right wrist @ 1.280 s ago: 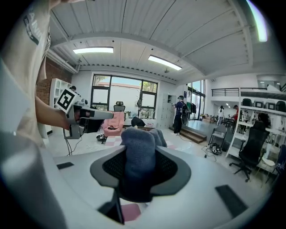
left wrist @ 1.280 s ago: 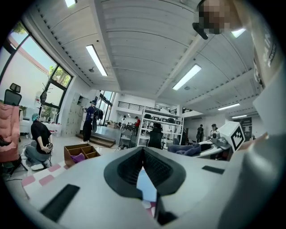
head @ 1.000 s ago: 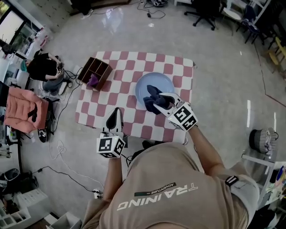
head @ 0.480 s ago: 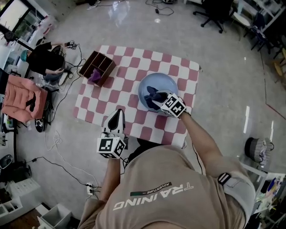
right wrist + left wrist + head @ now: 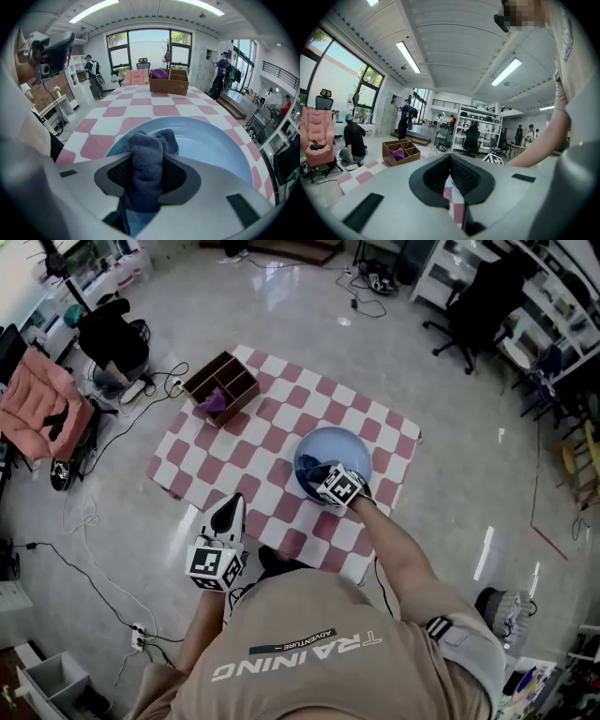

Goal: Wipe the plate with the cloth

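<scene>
Shirt print TRAINING ADVENTURE; right gripper jaws clamp cloth over plate; left gripper jaws closed

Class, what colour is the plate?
Light blue; the plate shows best in the right gripper view.

A large, bright workshop room with a glossy pale grey floor that reflects the lights. Long strip lights run across a white ribbed ceiling. Tall windows fill one wall. White shelving and a black office chair stand at one side, and a pink chair at the other. Loose cables trail over the floor.
</scene>
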Motion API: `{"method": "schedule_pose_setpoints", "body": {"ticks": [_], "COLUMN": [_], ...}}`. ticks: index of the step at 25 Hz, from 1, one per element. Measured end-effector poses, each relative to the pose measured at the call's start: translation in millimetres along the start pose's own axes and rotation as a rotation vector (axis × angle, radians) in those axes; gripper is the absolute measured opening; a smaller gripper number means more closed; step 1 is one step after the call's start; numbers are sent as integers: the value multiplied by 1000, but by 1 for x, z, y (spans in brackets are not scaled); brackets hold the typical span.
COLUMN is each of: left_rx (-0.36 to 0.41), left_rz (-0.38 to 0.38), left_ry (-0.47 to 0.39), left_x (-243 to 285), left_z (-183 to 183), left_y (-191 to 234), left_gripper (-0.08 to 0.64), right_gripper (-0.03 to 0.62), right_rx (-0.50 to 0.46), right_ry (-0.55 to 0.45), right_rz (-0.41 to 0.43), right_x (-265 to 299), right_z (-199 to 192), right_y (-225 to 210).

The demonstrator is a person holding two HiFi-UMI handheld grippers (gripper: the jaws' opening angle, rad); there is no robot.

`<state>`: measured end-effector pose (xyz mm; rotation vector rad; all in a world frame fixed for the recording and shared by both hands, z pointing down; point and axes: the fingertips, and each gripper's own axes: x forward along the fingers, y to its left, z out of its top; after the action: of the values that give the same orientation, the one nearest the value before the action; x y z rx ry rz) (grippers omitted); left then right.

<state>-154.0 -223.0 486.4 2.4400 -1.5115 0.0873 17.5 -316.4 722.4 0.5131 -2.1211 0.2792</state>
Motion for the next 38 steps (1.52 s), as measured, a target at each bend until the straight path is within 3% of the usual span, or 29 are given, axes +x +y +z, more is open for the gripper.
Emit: {"method": "schedule_pose_setpoints", "body": {"ticks": [4,14,21,29,38], "left_rx": [-30,39,38,46,56], "left_rz": [7,-24,27,26,-61], "left_ry": [4,-21,-9,-9,-23], "left_x": [-5,0,-7,-10,0], "left_z": [-5,14,12,11,7], "left_y": [1,-16,-4,-7,-26], "left_gripper": [9,9,9,9,9], "right_gripper": [173,182,184,184,179], "right_rx": [9,9,94,180,295], "right_ry": [-1,8,27,121,169], "right_rz": [8,-13,-103,-282,-333], "right_x": [13,23,22,-4,-42], "right_z": [10,33,33,-3,-61], "right_y": [-5,-40,-80,-132,-126]}}
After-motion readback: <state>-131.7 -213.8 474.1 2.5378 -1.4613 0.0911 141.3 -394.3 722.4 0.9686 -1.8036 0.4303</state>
